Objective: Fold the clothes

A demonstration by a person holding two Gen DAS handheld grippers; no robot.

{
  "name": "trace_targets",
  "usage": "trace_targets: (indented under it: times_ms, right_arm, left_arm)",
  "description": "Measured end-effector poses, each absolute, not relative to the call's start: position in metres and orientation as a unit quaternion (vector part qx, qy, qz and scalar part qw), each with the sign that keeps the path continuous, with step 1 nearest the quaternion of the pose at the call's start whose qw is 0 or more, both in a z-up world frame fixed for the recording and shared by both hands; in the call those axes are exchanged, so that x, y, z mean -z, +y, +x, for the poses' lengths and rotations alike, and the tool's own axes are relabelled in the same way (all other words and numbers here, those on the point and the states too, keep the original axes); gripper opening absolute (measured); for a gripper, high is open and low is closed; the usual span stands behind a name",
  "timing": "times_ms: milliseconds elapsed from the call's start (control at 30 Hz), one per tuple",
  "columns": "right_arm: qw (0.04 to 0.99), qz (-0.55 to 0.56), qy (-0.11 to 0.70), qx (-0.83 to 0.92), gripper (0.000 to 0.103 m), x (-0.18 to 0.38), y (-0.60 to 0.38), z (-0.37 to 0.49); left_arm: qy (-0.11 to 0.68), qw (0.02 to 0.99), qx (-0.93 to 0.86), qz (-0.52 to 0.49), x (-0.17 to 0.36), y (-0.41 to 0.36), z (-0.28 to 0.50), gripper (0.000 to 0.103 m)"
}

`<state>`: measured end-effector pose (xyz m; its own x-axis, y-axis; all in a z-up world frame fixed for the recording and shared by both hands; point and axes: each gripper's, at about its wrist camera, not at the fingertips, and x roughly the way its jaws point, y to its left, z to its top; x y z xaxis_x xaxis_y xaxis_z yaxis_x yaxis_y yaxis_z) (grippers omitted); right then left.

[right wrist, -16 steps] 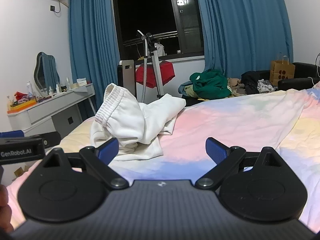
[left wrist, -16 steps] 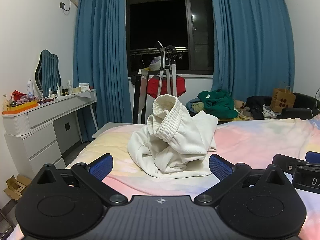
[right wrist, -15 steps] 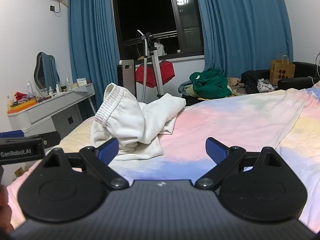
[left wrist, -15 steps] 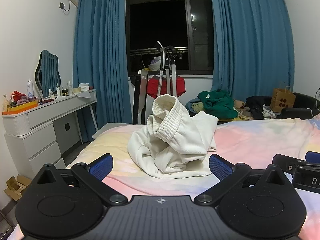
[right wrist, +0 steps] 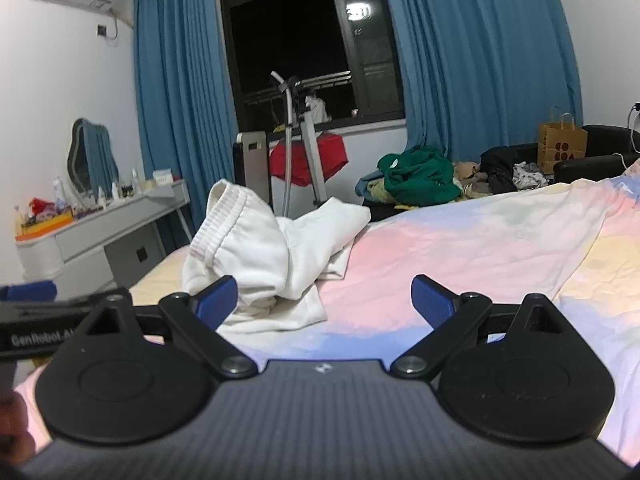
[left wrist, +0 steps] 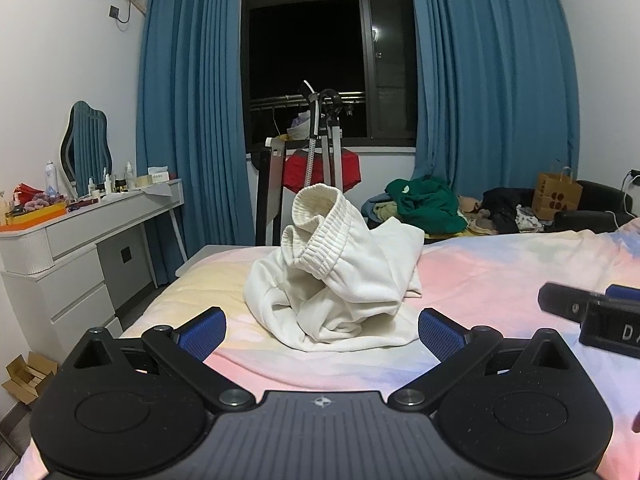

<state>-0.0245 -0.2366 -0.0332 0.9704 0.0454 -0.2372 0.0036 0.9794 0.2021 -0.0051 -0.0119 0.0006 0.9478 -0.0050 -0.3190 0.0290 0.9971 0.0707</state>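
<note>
A crumpled cream-white garment [left wrist: 336, 276] with a ribbed elastic band standing up lies in a heap on the pastel bedsheet [left wrist: 500, 272]. In the right wrist view the garment [right wrist: 272, 256] sits left of centre on the sheet [right wrist: 460, 248]. My left gripper [left wrist: 322, 330] is open and empty, just short of the heap's near edge. My right gripper [right wrist: 324, 300] is open and empty, to the right of the heap, its left finger close to the cloth. Each gripper shows at the edge of the other's view.
A white dresser [left wrist: 80, 240] with bottles and a mirror stands left of the bed. A garment steamer and chair [left wrist: 316, 184] stand beyond the bed's far end. A pile of clothes [left wrist: 428, 206] and a paper bag [left wrist: 558, 196] lie at the right.
The right gripper has tilted and shifted a little, so the heap sits lower and nearer its left finger. The left gripper has hardly moved. The garment lies as before.
</note>
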Motion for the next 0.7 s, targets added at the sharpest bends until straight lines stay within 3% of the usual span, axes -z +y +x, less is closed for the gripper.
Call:
trace_targets:
  times_ms: [500, 700]
  right_arm:
    - [0.99, 0.107, 0.087, -0.03, 0.095, 0.033, -0.234, -0.028]
    - [0.994, 0.048, 0.096, -0.026, 0.095, 0.031, -0.223, -0.028]
  left_arm:
    - [0.159, 0.986, 0.007, 0.054, 0.009, -0.016, -0.003, 0.103]
    - [0.165, 0.985, 0.016, 0.051, 0.014, -0.015, 0.001, 0.103]
